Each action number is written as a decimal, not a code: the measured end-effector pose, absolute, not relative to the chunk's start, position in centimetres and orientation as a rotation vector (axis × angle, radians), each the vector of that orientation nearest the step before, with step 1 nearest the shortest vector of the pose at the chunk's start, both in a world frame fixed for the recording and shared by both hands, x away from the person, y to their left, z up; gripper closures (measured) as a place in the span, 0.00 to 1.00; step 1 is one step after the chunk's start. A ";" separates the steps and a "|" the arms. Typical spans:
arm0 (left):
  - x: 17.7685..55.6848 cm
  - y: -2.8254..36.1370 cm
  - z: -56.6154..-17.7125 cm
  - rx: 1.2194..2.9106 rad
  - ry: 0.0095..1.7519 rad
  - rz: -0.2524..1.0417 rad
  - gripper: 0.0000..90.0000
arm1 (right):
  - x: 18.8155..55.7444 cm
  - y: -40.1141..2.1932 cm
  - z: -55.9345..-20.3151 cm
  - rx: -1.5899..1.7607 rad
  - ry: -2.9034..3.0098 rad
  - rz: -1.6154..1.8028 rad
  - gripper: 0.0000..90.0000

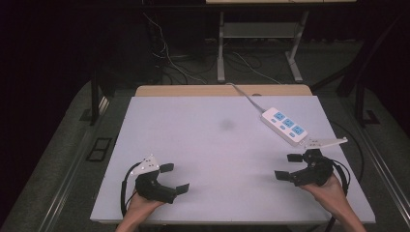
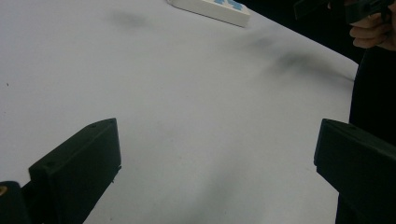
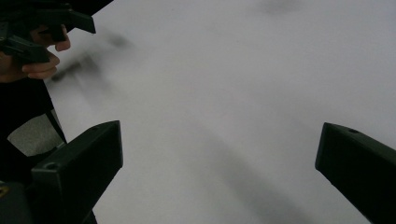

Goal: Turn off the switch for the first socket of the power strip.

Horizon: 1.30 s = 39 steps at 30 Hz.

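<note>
Near the front edge of the white surface (image 1: 208, 145) we hold the left gripper (image 1: 174, 179) and right gripper (image 1: 288, 166) with fingers wide and empty, best approaching the power strip (image 1: 285, 126) at far right slowly and squarely.

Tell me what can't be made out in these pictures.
- Power strip: socket details too small in the high view; cut off by the top edge in the left gripper view.
- Its cable: the far end drops out of sight behind the table's back edge.
- Dark smudge on the table: blurred, whether stain or shadow is unclear.
</note>
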<state>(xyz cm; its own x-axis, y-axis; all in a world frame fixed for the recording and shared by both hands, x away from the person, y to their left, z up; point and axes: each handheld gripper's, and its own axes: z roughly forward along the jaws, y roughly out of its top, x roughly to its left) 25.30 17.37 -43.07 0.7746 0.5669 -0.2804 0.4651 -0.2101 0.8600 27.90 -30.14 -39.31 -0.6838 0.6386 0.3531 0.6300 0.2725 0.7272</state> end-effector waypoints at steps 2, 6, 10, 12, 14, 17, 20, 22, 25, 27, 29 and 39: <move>25.3 17.4 -43.1 1.849 0.793 0.114 0.00 | 28.2 -30.2 -39.3 1.243 2.499 1.418 0.01; 25.3 17.4 -43.1 1.851 0.792 0.116 0.00 | 28.6 -30.2 -39.1 1.243 2.508 1.407 0.01; 25.3 17.4 -43.1 1.854 0.794 0.115 0.00 | 29.1 -30.4 -38.9 1.246 2.512 1.398 0.01; 25.3 17.4 -43.1 1.853 0.794 0.116 0.00 | 29.4 -30.4 -38.8 1.245 2.512 1.395 0.01; 25.3 17.5 -43.1 1.852 0.796 0.115 0.00 | 29.5 -30.5 -38.7 1.246 2.514 1.393 0.01; 25.3 17.5 -43.1 1.853 0.797 0.114 0.00 | 29.9 -30.5 -38.4 1.243 2.517 1.384 0.01; 25.3 17.5 -43.1 1.853 0.797 0.114 0.00 | 30.4 -30.5 -38.2 1.243 2.520 1.376 0.01; 25.3 17.5 -43.1 1.853 0.798 0.114 0.00 | 30.5 -30.6 -38.1 1.238 2.521 1.374 0.01; 25.4 17.5 -43.1 1.850 0.799 0.116 0.00 | 31.0 -30.6 -37.9 1.240 2.528 1.358 0.01; 25.4 17.6 -43.1 1.849 0.800 0.116 0.00 | 31.4 -30.6 -37.6 1.234 2.530 1.345 0.01; 25.4 17.6 -43.1 1.849 0.800 0.115 0.00 | 31.7 -30.7 -37.4 1.229 2.529 1.342 0.01; 25.4 17.6 -43.1 1.853 0.797 0.112 0.00 | 32.9 -30.6 -36.6 1.227 2.543 1.314 0.01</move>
